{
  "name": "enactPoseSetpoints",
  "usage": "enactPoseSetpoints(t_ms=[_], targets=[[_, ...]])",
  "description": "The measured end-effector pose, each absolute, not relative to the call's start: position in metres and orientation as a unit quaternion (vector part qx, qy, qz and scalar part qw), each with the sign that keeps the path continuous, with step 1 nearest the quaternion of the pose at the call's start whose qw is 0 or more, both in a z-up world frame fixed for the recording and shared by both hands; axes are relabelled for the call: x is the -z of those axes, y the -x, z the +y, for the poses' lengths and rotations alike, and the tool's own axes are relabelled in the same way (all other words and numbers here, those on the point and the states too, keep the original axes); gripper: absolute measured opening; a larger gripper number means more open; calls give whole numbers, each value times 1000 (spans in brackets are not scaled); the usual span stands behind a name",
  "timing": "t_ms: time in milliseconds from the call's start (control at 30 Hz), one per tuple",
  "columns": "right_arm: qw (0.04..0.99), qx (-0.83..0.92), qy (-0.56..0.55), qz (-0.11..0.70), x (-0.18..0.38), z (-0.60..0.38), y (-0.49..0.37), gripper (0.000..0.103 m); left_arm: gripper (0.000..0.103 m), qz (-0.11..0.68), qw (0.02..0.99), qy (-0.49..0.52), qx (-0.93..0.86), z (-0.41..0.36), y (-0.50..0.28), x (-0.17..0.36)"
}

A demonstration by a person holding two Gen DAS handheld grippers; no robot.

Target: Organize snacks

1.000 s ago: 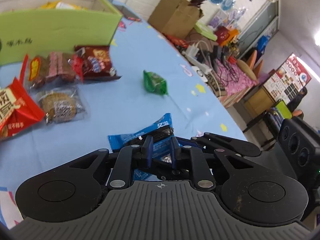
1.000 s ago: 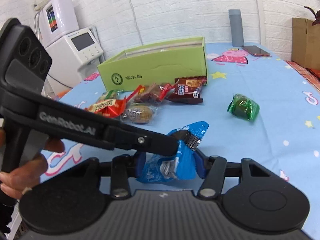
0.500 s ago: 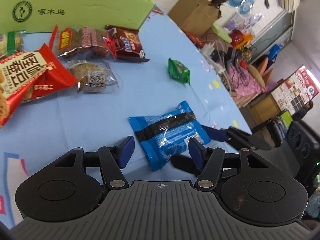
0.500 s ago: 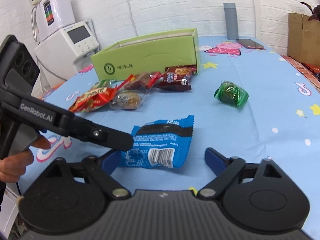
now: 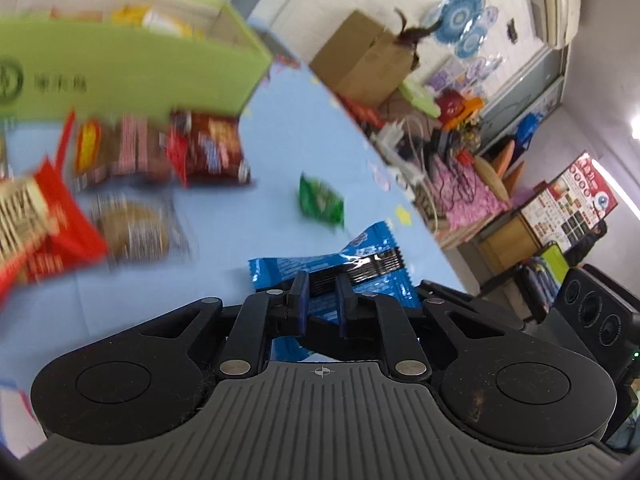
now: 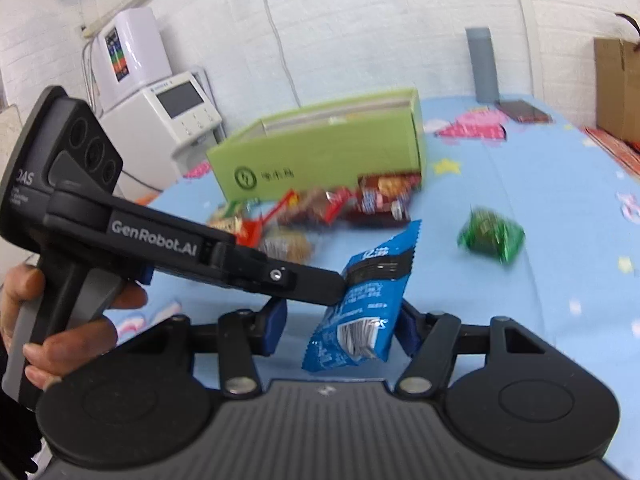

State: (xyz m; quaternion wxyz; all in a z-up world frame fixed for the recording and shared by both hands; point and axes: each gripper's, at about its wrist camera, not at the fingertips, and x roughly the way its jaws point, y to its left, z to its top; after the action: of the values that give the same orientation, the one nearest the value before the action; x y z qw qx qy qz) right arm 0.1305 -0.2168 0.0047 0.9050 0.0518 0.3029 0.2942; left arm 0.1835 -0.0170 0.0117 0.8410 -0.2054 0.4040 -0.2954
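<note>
A blue snack packet point(image 6: 360, 300) hangs on edge just above the blue tablecloth point(image 6: 540, 280). My left gripper point(image 6: 336, 284) comes in from the left and is shut on the packet's black-striped upper end. In the left wrist view the two fingers of this gripper point(image 5: 322, 300) pinch the blue snack packet point(image 5: 360, 268). My right gripper point(image 6: 340, 328) is closing around the packet's lower half. Its right pad is at the wrapper's edge and its left pad point(image 6: 276, 328) stands clear of it. A hand point(image 6: 60, 340) holds the left gripper's handle.
A green open box point(image 6: 320, 152) stands behind a pile of red and brown snack packets point(image 6: 360, 200). A green packet point(image 6: 490, 236) lies alone to the right. A cardboard box point(image 5: 364, 60) and clutter sit past the table's far edge.
Half a second ago both grippers stood open over the blue packet lying flat. Now the left has shut on it and lifted it on edge, and the right jaws are narrower.
</note>
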Motion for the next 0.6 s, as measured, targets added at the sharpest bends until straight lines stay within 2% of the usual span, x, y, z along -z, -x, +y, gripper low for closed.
enactPoseSetpoints(t_ms=[400,533,600], targets=[[881,-387,-90,256,-68,-137,-271,68,0,286,930,134,186,42,-267,-99],[871,-407,-91,261,-75,-98,-327,71,0,289,937,127,147,66,-314,-102],[867,-408,-88,274,-70,-82,-350,76,0,302,935,130,135,78,-336,-93]])
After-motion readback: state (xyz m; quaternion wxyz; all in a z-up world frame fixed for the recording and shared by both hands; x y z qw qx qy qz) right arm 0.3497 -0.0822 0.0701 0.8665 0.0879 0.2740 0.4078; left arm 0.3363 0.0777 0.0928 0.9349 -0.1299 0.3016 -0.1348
